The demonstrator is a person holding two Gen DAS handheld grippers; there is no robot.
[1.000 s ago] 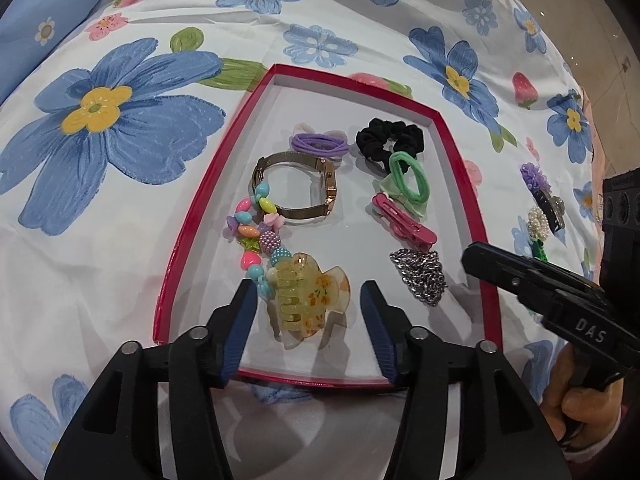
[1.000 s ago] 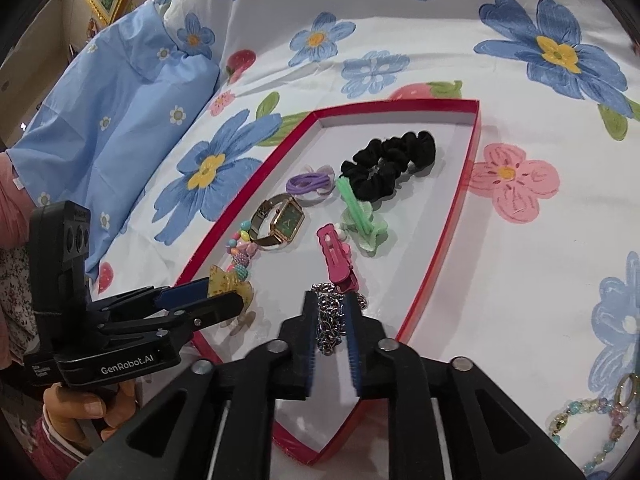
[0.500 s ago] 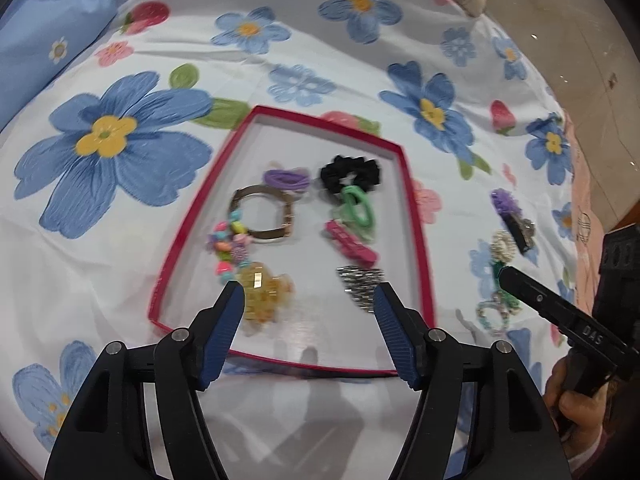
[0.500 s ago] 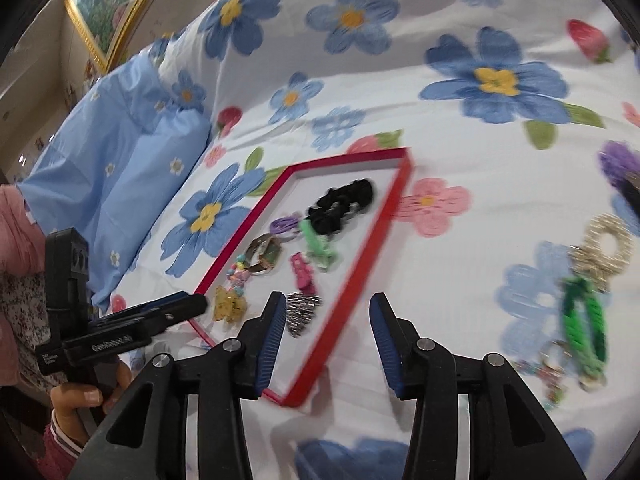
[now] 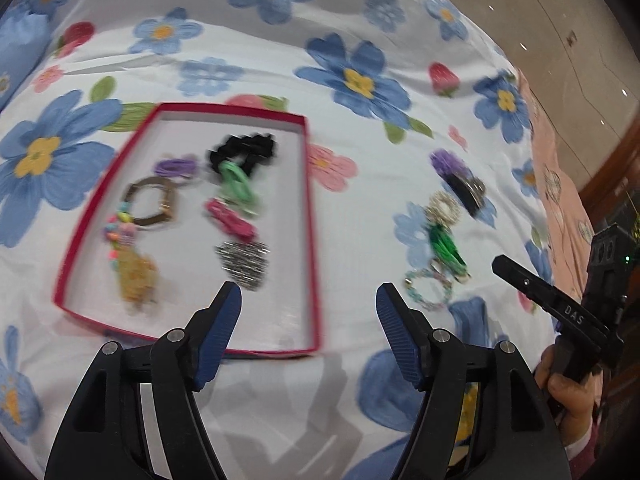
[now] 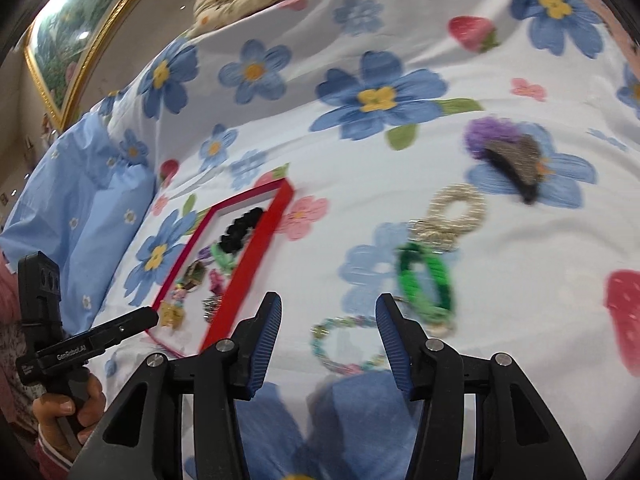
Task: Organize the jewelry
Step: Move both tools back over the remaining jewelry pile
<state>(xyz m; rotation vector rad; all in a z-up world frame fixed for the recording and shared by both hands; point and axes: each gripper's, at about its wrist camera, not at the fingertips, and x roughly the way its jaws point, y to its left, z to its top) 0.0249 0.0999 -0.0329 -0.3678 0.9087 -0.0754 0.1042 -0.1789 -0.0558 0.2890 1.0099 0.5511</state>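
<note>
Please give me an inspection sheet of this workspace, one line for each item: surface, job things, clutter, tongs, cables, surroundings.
Surface: floral bedsheet, wrinkled.
Job's things: red tray holds black scrunchie, purple hair ties, watch, light green tie, pink clip, silver chain, bead string, amber claw clip. Outside on the sheet: beaded bracelet, green loop, gold scrunchie, purple-and-dark clip.
Clutter: nothing seen.
Tongs: left tongs opening, nothing between; right tongs opening, above the bracelet, not gripping.
Cables: nothing seen.
Surroundings: blue pillow, framed picture, floor.
</note>
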